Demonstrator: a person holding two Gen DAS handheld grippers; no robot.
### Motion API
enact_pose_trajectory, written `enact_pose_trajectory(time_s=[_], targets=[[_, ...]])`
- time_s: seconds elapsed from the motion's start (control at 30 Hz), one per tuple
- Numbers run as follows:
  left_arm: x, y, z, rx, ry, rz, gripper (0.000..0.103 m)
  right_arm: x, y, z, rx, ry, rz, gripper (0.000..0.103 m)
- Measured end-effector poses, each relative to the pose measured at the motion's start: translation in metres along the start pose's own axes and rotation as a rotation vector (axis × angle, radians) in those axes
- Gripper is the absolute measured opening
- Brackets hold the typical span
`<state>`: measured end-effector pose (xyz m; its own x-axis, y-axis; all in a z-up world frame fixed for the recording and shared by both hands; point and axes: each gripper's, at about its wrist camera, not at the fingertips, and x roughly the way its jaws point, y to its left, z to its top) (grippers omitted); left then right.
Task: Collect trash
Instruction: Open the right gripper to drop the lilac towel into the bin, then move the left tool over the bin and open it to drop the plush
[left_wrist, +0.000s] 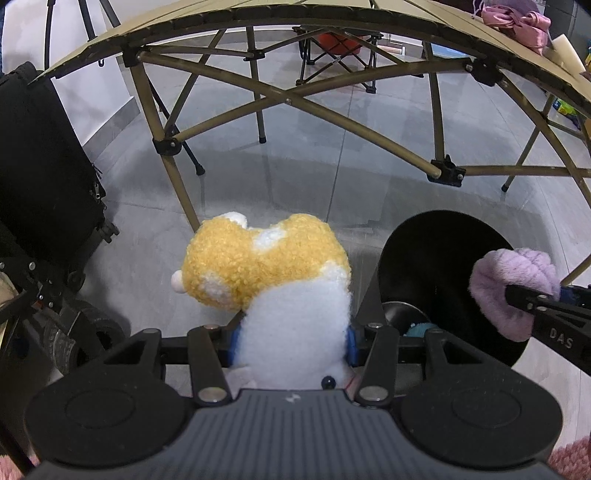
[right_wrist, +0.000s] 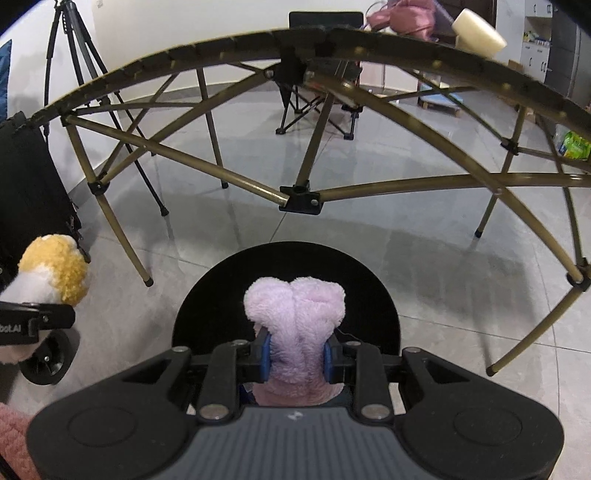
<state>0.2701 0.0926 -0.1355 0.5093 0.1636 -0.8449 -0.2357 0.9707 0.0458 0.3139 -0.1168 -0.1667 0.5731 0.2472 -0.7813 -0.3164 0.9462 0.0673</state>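
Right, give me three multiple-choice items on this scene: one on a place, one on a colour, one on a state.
1. Where is the lilac plush toy relative to the black bin?
A. Above the bin's opening
B. On the folding table
C. On the floor by the tripod

2. What colours is the plush toy in the left gripper?
A. Green and black
B. Yellow and white
C. All red

3. How does the right gripper stand?
A. Wide open, empty
B. Out of view
C. Shut on the lilac toy

Answers:
1 A, the dark opening surrounds it in the right wrist view.
2 B, yellow fleece over a white body.
3 C, both blue pads press its sides.
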Motion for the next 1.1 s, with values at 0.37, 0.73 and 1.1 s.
enact_pose_trajectory(time_s=[0.37,0.73,1.1], targets=[[0.018,-0.003,0.003,-0.001,0.041,0.008,0.049,0.021,-0.014,0.015,0.049,0.016,0.026,0.103],[0.015,-0.016,0.004,0.021,0.031,0.001,0.049,0.021,-0.023,0.01,0.074,0.058,0.006,0.103],[0.003,-0.042,0.011,0.052,-0.004,-0.017,0.049,0.007,-0.034,0.008,0.081,0.043,-0.007,0.103]])
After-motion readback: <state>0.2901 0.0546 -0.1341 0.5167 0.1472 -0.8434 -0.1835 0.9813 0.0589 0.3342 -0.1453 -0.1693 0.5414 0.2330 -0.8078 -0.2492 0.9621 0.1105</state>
